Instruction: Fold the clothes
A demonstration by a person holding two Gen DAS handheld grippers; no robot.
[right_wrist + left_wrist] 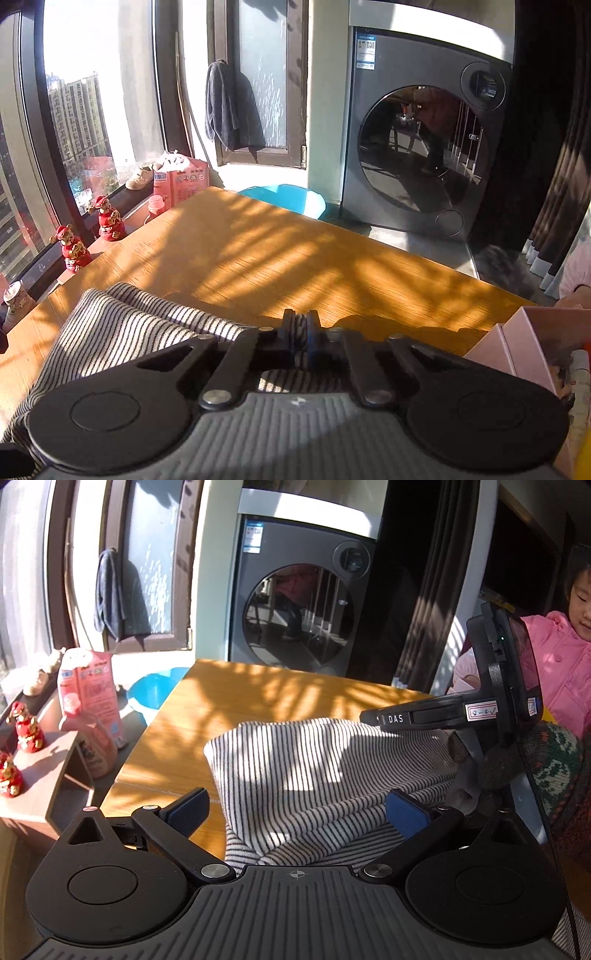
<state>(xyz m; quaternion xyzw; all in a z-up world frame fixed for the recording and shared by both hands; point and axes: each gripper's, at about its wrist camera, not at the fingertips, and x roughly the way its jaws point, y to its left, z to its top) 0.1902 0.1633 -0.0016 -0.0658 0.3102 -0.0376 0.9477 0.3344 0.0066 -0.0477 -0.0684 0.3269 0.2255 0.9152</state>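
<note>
Two grippers work over one striped garment [314, 775] lying on the wooden table [240, 698], lower centre of the left wrist view and lower left of the right wrist view. Left gripper [297, 810] has its blue pads [188, 810] spread wide, the cloth bunched between them but not pinched. Right gripper [301, 325], low centre in its own view, has its fingers drawn together on a fold of the striped garment. A washer [303, 602] stands beyond the table, a blue basin [291, 197] beside it, a pink box [535, 343] at lower right
</note>
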